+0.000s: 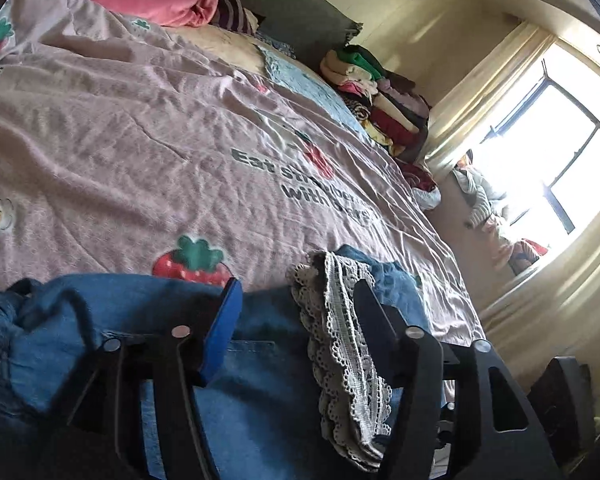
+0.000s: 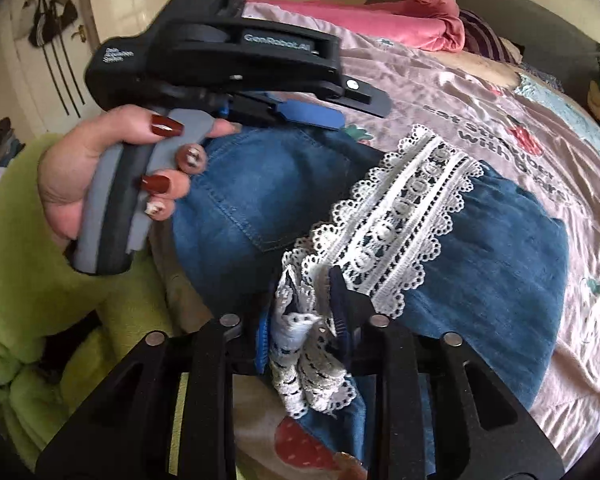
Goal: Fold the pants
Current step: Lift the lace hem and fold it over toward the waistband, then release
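Now 1 pants [image 2: 480, 280] – L gripper [image 1: 296, 292] jaws apart, R gripper [image 2: 304, 300] pinching lace trim [image 2: 404, 216].

The left gripper [image 1: 296, 300] hangs with its fingers spread apart, while the right gripper's [image 2: 300, 312] fingers stand close together.

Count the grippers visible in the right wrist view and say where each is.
2. The left gripper is upper left, held in a hand over the jeans; the right gripper is at the bottom, lace trim between its fingers.
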